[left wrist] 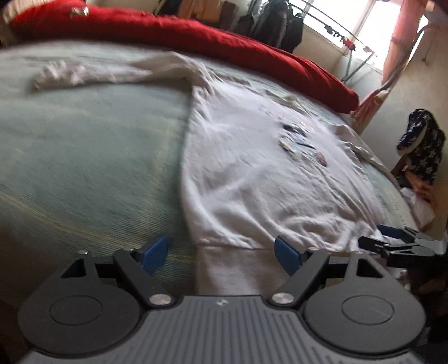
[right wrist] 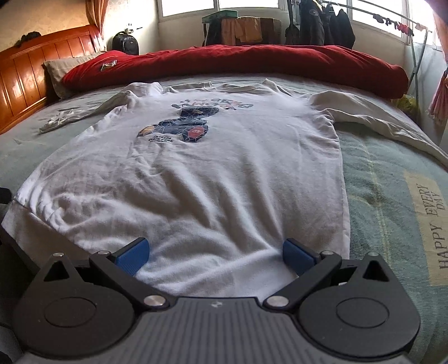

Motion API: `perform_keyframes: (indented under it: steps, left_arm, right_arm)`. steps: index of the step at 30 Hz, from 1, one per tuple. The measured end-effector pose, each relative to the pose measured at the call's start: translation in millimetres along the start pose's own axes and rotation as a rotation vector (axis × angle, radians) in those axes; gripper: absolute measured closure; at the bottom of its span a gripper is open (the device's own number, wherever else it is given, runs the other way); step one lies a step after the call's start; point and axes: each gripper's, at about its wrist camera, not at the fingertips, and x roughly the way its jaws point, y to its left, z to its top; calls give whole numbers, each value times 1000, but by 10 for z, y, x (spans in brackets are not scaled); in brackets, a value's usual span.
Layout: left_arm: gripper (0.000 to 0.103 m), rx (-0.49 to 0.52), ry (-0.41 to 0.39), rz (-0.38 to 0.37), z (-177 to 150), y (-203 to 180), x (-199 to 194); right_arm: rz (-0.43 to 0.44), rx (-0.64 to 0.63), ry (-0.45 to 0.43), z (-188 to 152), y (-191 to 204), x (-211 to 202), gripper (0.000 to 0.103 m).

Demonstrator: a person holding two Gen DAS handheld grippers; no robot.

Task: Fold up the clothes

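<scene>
In the left wrist view, the picture is a little blurred. The left gripper (left wrist: 222, 253) has its jaws wide apart, and nothing is pressed between the blue pads (left wrist: 155, 253). It hangs over the near left corner of the shirt (left wrist: 260, 173), where the hem band (left wrist: 226, 266) lies on the bed (left wrist: 84, 156). The white shirt is spread flat, and one long sleeve (left wrist: 112, 71) goes out to the left across the green-grey cover. A red duvet (left wrist: 196, 36) lies along the far side of the bed. At the right edge the right gripper (left wrist: 392, 240) is seen near the other end of the hem; from here I cannot tell how its jaws stand.

In the right wrist view, the right gripper (right wrist: 214, 256) also has its jaws wide, one pad on each side of the hem, not closed on the cloth. The shirt (right wrist: 210, 179) lies face up with the collar far away and a dark print (right wrist: 182, 127) on the chest. Both sleeves are spread out to the sides. A wooden headboard (right wrist: 36, 72) stands at the left, with a pillow (right wrist: 61, 72) beside it. Behind the duvet (right wrist: 238, 65) clothes hang on a rack (right wrist: 322, 23) under the window.
</scene>
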Motion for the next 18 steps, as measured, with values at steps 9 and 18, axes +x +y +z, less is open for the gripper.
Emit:
perform_keyframes:
  steps: [9,18]
  left_arm:
    - [18,-31,-299,-309,108,2,-655]
    - [17,-60,-205,-285,56,75,-386]
  right_arm:
    - [-9,3,6,-10,11,-12,0]
    - [-24,1,8,-8,32,-7,0]
